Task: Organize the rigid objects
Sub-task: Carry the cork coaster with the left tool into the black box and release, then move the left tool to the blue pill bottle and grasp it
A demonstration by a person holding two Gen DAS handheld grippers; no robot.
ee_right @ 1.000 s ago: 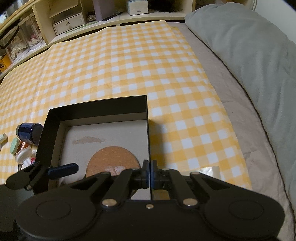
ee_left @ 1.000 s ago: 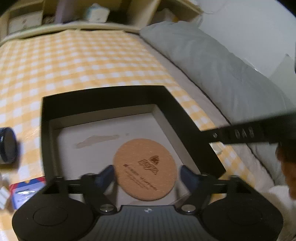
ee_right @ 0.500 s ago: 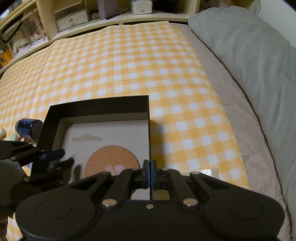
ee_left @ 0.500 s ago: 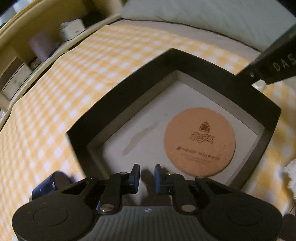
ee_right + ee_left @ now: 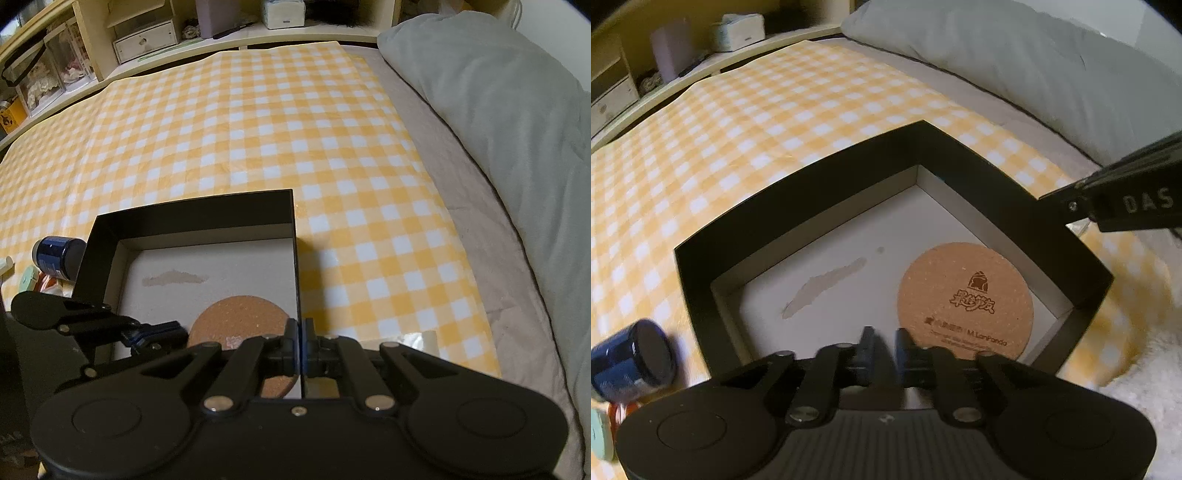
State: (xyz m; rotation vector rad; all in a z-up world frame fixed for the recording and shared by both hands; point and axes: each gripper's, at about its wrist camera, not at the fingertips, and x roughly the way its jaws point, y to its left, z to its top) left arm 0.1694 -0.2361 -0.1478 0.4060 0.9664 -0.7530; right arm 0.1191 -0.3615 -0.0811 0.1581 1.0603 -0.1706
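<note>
So far only the cork coaster (image 5: pixel 964 301) is laid in the black box (image 5: pixel 798 206). The right tool (image 5: pixel 300 345) is clamped on the box wall. The left tool (image 5: pixel 884 349), nearly closed, has just been reopening slightly with nothing between its jaws. The blue jar (image 5: pixel 631 356) is left outside.

Yellow-white checked cloth (image 5: pixel 258 140) covers the bed – grey pillow (image 5: pixel 498 110) along its right edge, cream shelving (image 5: pixel 155 33) behind with a tissue box (image 5: pixel 282 13).

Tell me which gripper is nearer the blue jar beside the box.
Left. The left gripper hangs over the box's jar-side half, a wall away from the blue jar. The right gripper is clamped on the opposite wall, the whole box between them.
</note>
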